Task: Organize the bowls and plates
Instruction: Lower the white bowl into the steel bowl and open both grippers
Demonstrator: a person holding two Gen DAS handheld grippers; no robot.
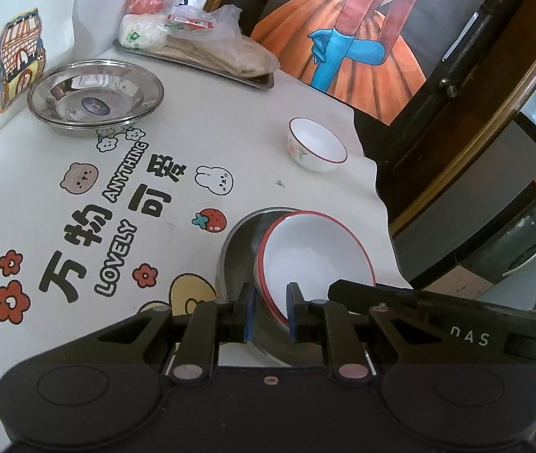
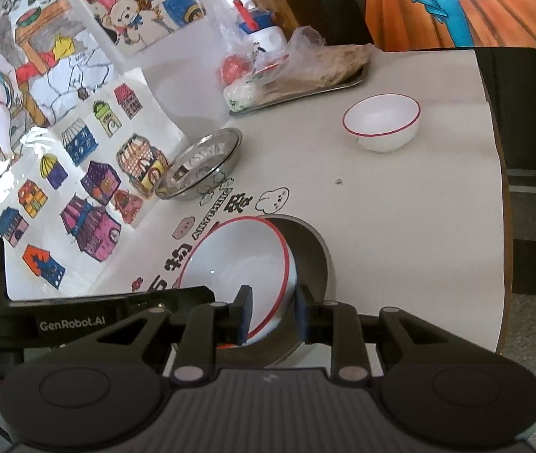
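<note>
A white bowl with a red rim (image 1: 311,256) sits tilted inside a steel plate (image 1: 236,253) near the table's front edge. My left gripper (image 1: 271,311) is shut on the bowl's near rim, one pad inside and one outside. In the right wrist view my right gripper (image 2: 273,315) straddles the opposite rim of the same bowl (image 2: 237,256), which lies in the steel plate (image 2: 311,249); its pads stand a little apart from the rim. A small white bowl (image 1: 317,145) stands alone by the table edge, also in the right wrist view (image 2: 383,120). Stacked steel plates (image 1: 96,92) sit at the back left and show in the right wrist view (image 2: 202,162).
A steel tray (image 1: 256,79) with bagged food stands at the back by the wall. The tablecloth (image 1: 207,143) has cartoon prints. The table edge (image 1: 379,196) drops off on the right. Pictures cover the wall (image 2: 60,132).
</note>
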